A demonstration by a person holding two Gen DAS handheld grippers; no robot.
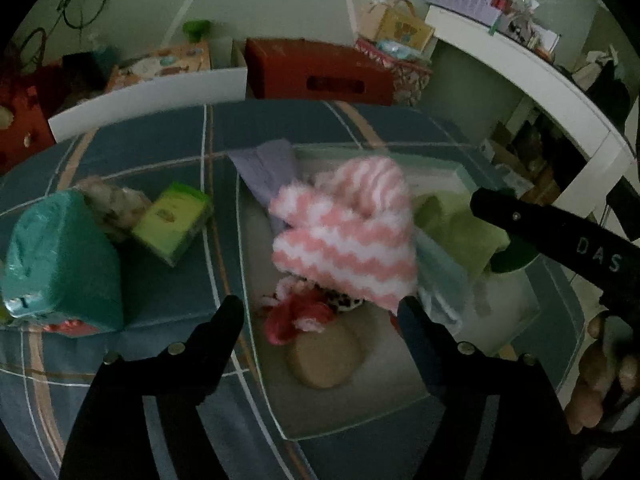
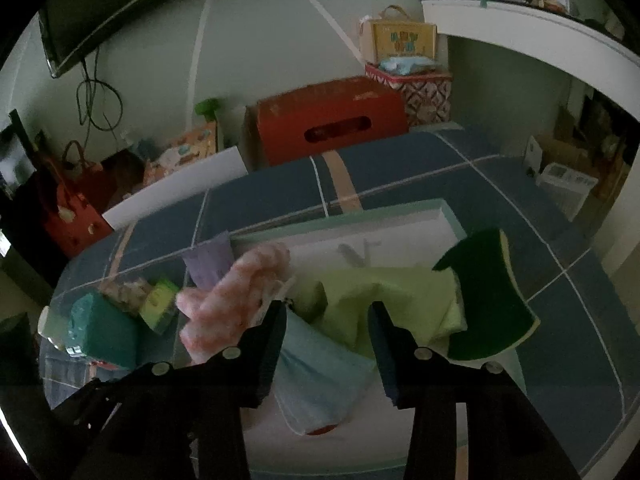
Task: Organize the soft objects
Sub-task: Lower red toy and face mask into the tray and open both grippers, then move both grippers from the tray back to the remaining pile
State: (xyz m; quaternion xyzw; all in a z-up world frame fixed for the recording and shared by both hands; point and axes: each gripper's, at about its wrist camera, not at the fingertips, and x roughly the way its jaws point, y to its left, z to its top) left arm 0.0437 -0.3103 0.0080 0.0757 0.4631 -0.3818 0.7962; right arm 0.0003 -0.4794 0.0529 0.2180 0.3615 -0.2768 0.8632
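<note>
Two hand-held grippers hang over the shallow tray (image 1: 460, 396) on the checked bed. The left hand-held gripper (image 1: 320, 312) stands wide apart; the pink-striped fuzzy sock (image 1: 344, 240), blurred, seems to be dropping free into the tray's pile. The right hand-held gripper (image 2: 328, 320) is apart and empty above the green cloth (image 2: 400, 300).

From my feed the room is dim, with pale green walls (image 2: 280, 40) crossed by thin white lines. A dark flat screen (image 2: 120, 4) hangs high on the left, cables (image 2: 98, 100) dangling under it. A white shelf unit (image 1: 540, 76) runs along the right, cluttered on top. Against the far wall I see a red cardboard box (image 2: 328, 128), a patterned basket (image 2: 420, 92) and a red bag (image 2: 68, 216). A blue plaid cover (image 2: 440, 168) spreads over the bed in front.
</note>
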